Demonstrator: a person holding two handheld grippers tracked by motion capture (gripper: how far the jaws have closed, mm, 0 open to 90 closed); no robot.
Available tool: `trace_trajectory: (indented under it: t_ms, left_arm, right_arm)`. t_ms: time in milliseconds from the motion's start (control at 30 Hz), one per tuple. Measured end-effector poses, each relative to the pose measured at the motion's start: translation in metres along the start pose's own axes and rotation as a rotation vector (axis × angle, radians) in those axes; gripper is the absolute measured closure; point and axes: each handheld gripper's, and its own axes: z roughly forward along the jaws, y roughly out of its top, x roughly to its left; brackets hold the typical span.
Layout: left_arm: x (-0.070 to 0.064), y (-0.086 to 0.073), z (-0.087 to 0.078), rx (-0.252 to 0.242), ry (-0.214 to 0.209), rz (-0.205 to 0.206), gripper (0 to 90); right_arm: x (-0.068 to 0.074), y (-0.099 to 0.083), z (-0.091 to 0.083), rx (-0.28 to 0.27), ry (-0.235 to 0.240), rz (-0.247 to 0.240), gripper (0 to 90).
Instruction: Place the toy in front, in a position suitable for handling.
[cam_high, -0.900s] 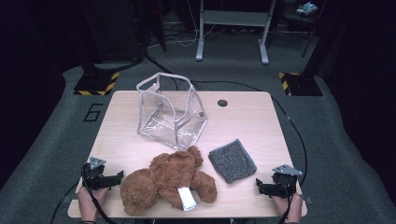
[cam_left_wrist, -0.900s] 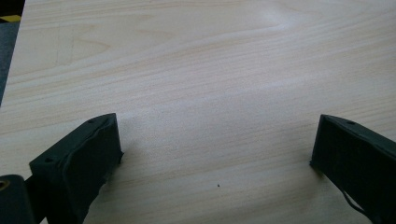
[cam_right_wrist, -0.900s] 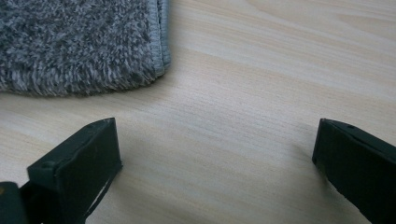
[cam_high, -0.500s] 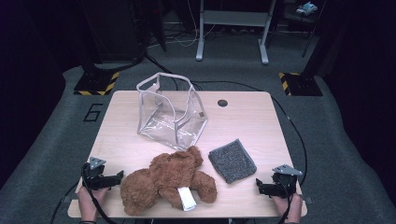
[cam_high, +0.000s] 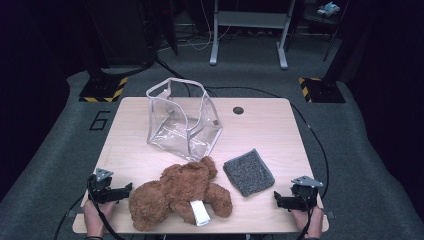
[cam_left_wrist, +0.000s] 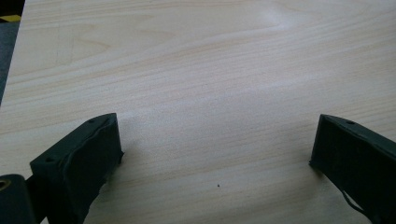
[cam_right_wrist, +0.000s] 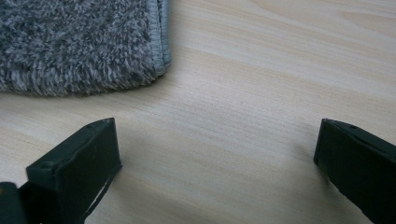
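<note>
**Around the work: bag, surface and floor**

A light wooden surface (cam_high: 270, 130) stands on grey carpeted floor (cam_high: 60, 150). A clear plastic bag (cam_high: 182, 120) with pale trim sits on the far left half of the surface. It is tipped over, with its open mouth facing up and away. A small dark round hole (cam_high: 238, 110) lies to the right of the bag, near the far edge. On the floor beside the surface's left edge is a dark figure 6 (cam_high: 100, 120). Two black-and-yellow striped plates (cam_high: 104, 90) (cam_high: 320, 89) flank the far corners. A grey metal stand (cam_high: 248, 30) rises behind them.
</note>
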Motion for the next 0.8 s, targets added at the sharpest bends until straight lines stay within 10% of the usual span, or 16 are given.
trace_trajectory:
  t_ms: [467,800]
  left_arm:
    - [0.0,0.0,0.0,0.0,0.0,0.001,1.4]
    - [0.0,0.0,0.0,0.0,0.0,0.001,1.4]
  right_arm:
    - [0.007,0.013,-0.011,-0.013,0.071,0.015,0.4]
    - [0.034,0.054,-0.011,-0.039,0.129,-0.082,1.1]
